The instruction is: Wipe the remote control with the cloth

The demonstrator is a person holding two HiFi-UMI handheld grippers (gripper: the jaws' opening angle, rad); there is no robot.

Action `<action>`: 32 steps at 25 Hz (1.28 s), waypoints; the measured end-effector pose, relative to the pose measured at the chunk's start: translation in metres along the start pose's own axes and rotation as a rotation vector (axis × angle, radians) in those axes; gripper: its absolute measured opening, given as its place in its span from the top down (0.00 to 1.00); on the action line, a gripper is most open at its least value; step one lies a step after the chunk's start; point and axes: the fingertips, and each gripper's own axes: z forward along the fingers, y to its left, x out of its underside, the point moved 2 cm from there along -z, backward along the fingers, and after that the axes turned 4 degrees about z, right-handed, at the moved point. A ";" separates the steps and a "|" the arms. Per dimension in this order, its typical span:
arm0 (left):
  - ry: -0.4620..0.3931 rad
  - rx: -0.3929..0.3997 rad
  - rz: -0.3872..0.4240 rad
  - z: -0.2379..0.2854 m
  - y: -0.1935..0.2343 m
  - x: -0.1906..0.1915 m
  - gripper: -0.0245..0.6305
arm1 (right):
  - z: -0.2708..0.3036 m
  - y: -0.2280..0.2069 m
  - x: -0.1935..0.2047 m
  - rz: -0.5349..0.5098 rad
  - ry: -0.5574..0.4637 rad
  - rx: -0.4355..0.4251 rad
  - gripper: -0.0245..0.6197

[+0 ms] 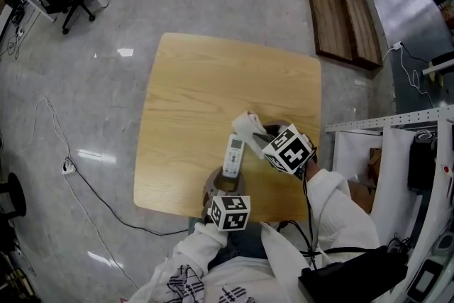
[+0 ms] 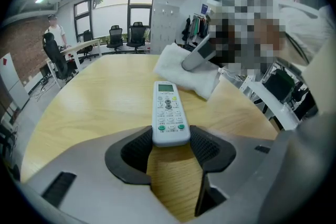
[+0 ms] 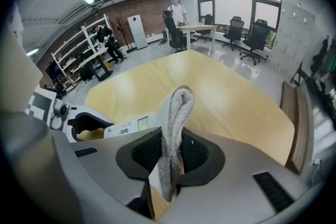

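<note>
A white remote control (image 2: 169, 112) with a small screen and green buttons lies along the wooden table (image 1: 191, 89). My left gripper (image 2: 170, 150) is shut on its near end, the pads pressing both sides. In the head view the remote (image 1: 233, 155) points away from me, with the left gripper (image 1: 225, 188) at its near end. My right gripper (image 3: 170, 157) is shut on a folded white cloth (image 3: 175, 128) that stands up between its pads. The cloth (image 1: 250, 127) hangs just beyond the remote's far end, with the right gripper (image 1: 273, 138) to the right of it.
The table's front edge (image 1: 213, 213) runs right under my grippers. Two dark wooden boards (image 1: 340, 3) lie on the floor at the far right. A white rack (image 1: 397, 152) stands to the right, and a cable (image 1: 92, 188) trails over the floor on the left.
</note>
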 end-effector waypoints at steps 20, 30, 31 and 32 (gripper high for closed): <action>-0.004 -0.009 0.015 0.001 -0.001 0.001 0.62 | 0.002 0.104 0.022 -0.245 0.089 -0.449 0.82; -0.002 -0.012 0.015 0.000 0.001 0.004 0.62 | 0.009 0.081 0.017 -0.184 0.083 -0.368 0.82; -0.001 -0.012 0.015 0.000 0.001 0.004 0.62 | 0.009 0.078 0.017 -0.168 0.080 -0.361 0.82; -0.001 -0.012 0.014 -0.001 0.000 0.004 0.62 | 0.010 0.075 0.016 -0.147 0.077 -0.356 0.82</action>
